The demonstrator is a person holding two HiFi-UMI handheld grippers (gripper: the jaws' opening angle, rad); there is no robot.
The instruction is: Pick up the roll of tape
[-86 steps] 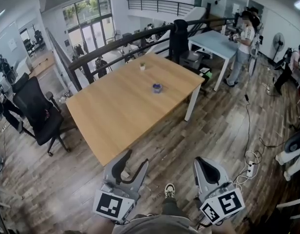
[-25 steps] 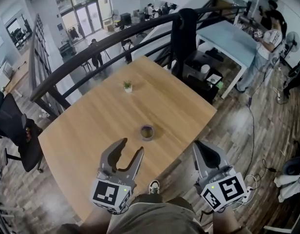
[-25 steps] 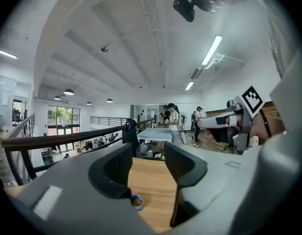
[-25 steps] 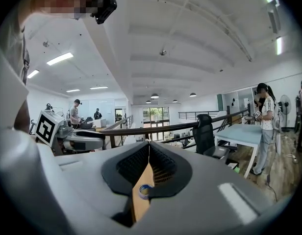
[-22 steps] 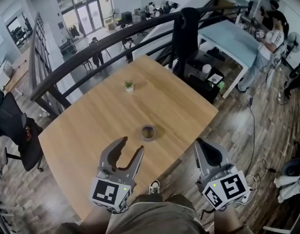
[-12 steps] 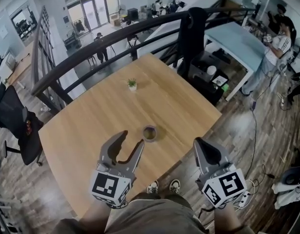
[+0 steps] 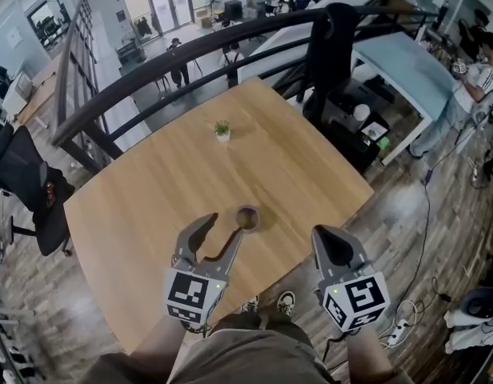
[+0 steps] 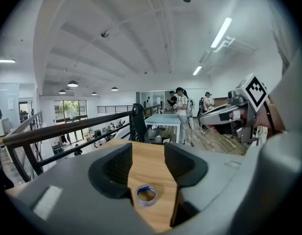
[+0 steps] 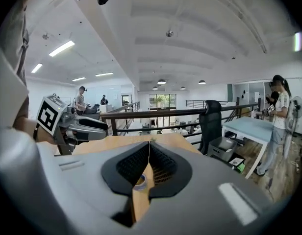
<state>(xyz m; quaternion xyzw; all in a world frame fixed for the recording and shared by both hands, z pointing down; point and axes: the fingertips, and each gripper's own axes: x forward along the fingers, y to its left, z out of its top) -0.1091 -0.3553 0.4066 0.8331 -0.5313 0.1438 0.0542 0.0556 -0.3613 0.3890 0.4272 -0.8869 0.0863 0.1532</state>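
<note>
Left gripper is gaping wide, roll of tape at its one o'clock, right gripper pinched shut; off-centre closing risks skidding it.

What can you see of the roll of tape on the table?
The roll of tape is a small ring, blue outside and brownish inside, lying flat, hole up, on the wooden table near the person's edge. Only the table touches it. It lies just ahead of the left gripper, whose jaws stand apart.
</note>
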